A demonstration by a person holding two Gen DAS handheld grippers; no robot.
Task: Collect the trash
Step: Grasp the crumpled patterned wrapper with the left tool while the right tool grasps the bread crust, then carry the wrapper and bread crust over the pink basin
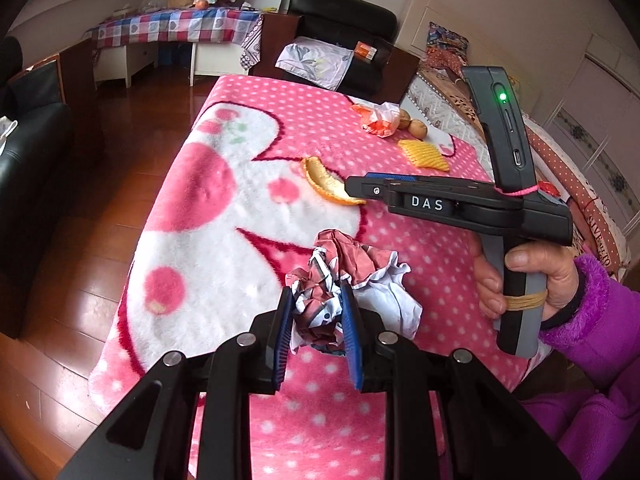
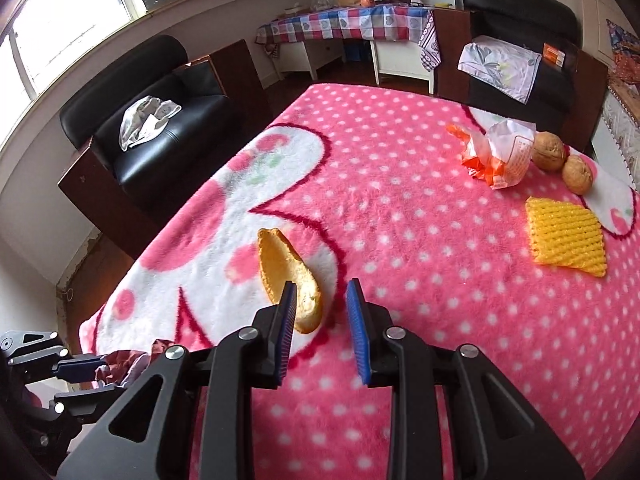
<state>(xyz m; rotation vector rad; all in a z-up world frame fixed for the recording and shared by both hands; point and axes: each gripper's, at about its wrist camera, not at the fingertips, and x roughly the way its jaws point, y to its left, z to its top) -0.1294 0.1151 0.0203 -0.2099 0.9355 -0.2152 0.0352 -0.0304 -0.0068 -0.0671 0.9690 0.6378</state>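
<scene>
We have the crumpled paper wad (image 1: 340, 280) pinched between the blue pads of the left gripper (image 1: 316, 320), lifted just above the pink polka-dot blanket (image 1: 400, 128), so that piece of trash is secured. The right gripper (image 2: 322, 312) hangs with its jaws parted and nothing between them, just beside the orange peel (image 2: 286, 272): its left finger overlaps the peel's near end while the right finger stands over bare blanket. To take the peel well, we judge that we should shift the right gripper slightly toward the peel so both pads straddle its curved rim, then lower until the tips press a little into the fleece before closing, since the peel lies flat and thin and could slide or flip. Farther across the blanket wait the orange-and-white wrapper (image 2: 492, 152), two walnuts (image 2: 550, 150) touching it, and the yellow foam net (image 2: 568, 236). We should keep the left grip firm on the paper meanwhile.
</scene>
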